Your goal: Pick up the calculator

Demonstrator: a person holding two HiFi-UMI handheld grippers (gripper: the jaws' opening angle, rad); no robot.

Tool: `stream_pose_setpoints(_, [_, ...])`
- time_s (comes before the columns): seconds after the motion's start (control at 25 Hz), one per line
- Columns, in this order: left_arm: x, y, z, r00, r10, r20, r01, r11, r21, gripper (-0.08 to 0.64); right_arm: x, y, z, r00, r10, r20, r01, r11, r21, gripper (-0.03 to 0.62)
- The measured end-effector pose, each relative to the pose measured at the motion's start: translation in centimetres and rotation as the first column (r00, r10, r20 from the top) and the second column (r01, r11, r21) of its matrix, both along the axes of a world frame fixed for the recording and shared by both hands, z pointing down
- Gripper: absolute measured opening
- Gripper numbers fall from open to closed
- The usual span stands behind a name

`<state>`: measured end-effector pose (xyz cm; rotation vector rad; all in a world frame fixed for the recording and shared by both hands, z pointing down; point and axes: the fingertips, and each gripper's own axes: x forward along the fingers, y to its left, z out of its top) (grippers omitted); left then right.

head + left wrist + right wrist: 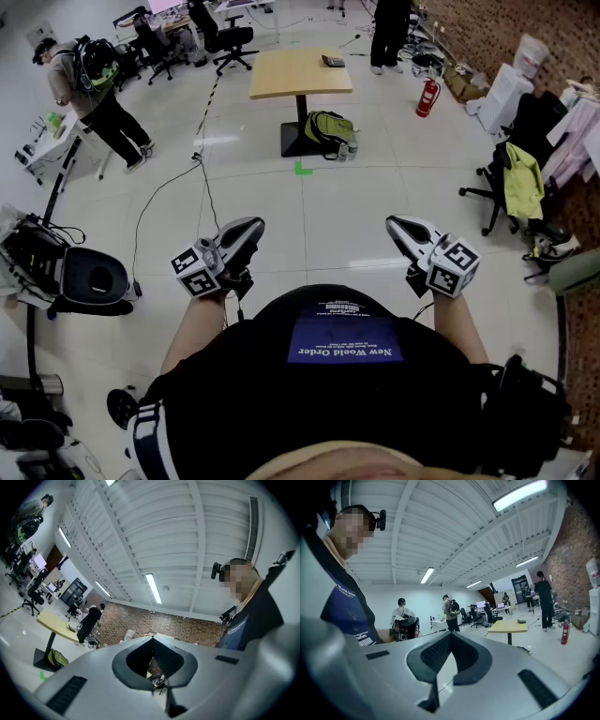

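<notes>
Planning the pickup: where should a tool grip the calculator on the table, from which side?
The calculator looks low and flat near the far right corner of the table, so probably pinch across its narrower width from above, on that corner's side. Detail is too small here.

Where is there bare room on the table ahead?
The square light-wood tabletop is bare apart from its far right corner, where the small dark calculator lies. Crowded underneath: a green backpack leans by the black pedestal base.

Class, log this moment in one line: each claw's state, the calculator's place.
left claw: shut, empty | right claw: shut, empty | calculator: on far table, untouched
</notes>
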<state>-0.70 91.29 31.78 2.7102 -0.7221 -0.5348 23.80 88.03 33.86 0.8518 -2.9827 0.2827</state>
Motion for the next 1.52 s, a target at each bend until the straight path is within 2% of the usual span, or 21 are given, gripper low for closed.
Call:
stream_pose_setpoints(0.24, [6.1, -0.6, 0.0, 1.0, 0.014, -0.003, -0.014, 1.0, -0.004, 0.002, 6.0, -0.2, 0.5, 1.0, 0.009, 0.002, -0.009, 1.0, -0.011, -0.015])
stream_pose_setpoints(0.48, [12.4, -1.8, 0.7, 0.999, 0.043, -0.008, -0.044, 0.998, -0.041, 0.002, 11.6, -1.3, 1.5, 1.0, 0.02, 0.021, -0.02, 1.0, -0.024, -0.015])
stream_pose_setpoints(0.6, [13.9, -2.2, 1.0, 0.999, 0.052, 0.005, -0.051, 0.997, -0.061, 0.002, 12.8, -2.0, 2.5, 0.999, 0.024, 0.037, -0.022, 0.999, -0.049, -0.015])
stream_pose_setpoints(0.72, [13.9, -2.7, 1.3, 0.998, 0.057, 0.02, -0.055, 0.995, -0.083, 0.002, 12.2, -2.8, 3.7, 0.999, 0.014, 0.042, -0.01, 0.997, -0.076, -0.015])
stream_pose_setpoints(0.92, [10.8, -5.0, 2.3, 0.999, 0.053, -0.007, -0.054, 0.994, -0.093, 0.002, 8.6, -5.8, 4.9, 0.999, 0.001, 0.045, 0.004, 0.995, -0.102, -0.015])
stream_pose_setpoints(1.04, [7.7, -7.3, 2.8, 0.997, 0.072, -0.03, -0.075, 0.994, -0.081, 0.002, 4.3, -8.4, 4.3, 0.999, -0.013, 0.033, 0.016, 0.996, -0.089, -0.015])
stream_pose_setpoints(1.28, [-3.2, -13.5, 1.7, 0.993, 0.084, -0.081, -0.088, 0.994, -0.057, 0.002, -7.0, -14.0, 0.9, 0.999, -0.026, 0.036, 0.028, 0.999, -0.041, -0.015])
stream_pose_setpoints(1.52, [-12.9, -18.7, 2.5, 0.995, 0.07, -0.066, -0.074, 0.995, -0.066, 0.002, -15.4, -18.9, 1.5, 0.999, 0.008, 0.048, -0.004, 0.996, -0.086, -0.015])
